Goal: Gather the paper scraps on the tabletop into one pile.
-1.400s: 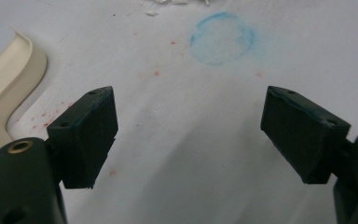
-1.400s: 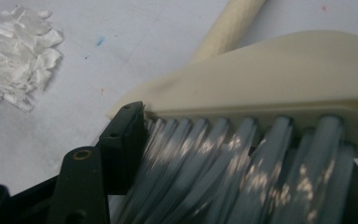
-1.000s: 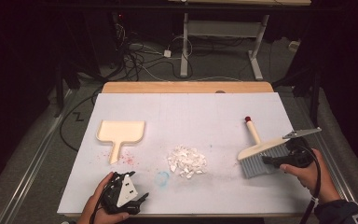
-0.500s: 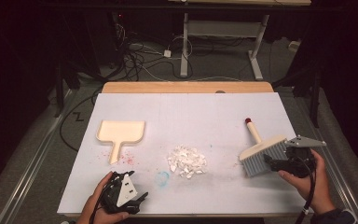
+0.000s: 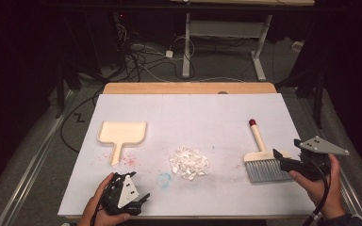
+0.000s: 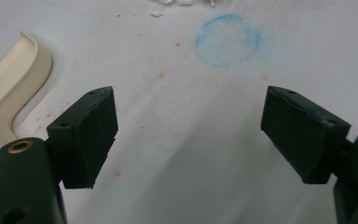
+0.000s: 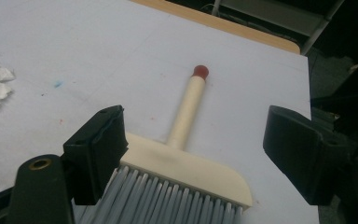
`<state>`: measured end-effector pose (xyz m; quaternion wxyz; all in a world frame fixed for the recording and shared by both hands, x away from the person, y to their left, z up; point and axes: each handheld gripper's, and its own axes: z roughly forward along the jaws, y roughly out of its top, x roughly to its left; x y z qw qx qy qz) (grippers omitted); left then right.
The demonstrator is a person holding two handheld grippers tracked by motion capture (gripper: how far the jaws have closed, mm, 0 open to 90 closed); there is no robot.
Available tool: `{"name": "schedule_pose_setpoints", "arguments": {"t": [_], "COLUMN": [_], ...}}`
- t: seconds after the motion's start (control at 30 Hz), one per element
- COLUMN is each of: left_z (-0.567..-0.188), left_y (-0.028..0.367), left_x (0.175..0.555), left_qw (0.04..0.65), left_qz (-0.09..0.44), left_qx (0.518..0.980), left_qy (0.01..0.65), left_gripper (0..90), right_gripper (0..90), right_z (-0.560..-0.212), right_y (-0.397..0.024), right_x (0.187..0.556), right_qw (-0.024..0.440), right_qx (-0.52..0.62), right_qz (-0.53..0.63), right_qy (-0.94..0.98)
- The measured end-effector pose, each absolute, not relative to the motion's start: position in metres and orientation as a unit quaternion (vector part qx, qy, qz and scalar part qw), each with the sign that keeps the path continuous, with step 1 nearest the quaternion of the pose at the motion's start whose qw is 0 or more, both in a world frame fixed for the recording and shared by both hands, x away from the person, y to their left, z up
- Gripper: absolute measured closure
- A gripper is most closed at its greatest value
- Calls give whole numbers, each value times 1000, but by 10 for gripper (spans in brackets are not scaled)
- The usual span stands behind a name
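A cream brush (image 5: 260, 157) with grey bristles and a red-tipped handle (image 7: 190, 106) lies flat at the table's right. My right gripper (image 5: 279, 160) stands open just right of the brush head; in the right gripper view (image 7: 196, 154) the head lies between and ahead of the wide-apart jaws, touching neither that I can tell. A cream dustpan (image 5: 122, 134) lies at the left, its edge in the left gripper view (image 6: 9, 93). A pile of white scraps (image 5: 189, 162) sits mid-table. My left gripper (image 5: 141, 198) is open and holds nothing, low over the paper (image 6: 189, 126).
White paper (image 5: 193, 113) covers the table, with a blue chalky ring (image 6: 228, 39) and pinkish specks near the dustpan. A wooden strip (image 5: 188, 88) runs along the far edge. Cables and a desk frame stand on the floor beyond.
The right gripper has shifted a little to the right and toward the near edge beside the brush head. The left gripper has stayed put.
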<state>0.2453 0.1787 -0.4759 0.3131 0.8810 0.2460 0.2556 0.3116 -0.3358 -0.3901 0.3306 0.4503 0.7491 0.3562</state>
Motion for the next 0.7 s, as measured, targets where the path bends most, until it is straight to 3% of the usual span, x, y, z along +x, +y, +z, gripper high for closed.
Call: {"name": "schedule_pose_setpoints", "arguments": {"t": [0.33, 0.7], "left_z": [-474, -469], "left_y": [180, 187], "left_x": [246, 248], "left_qw": [317, 330], "left_qz": [262, 281], "left_qx": [876, 859], "left_qy": [253, 271], "left_gripper": [174, 174], "right_gripper": [205, 229], "right_z": [-386, -421], "right_y": [-321, -304], "right_x": [296, 278], "right_qw": [362, 352], "right_qx": [393, 349], "right_qz": [409, 438], "right_qy": [740, 750]}}
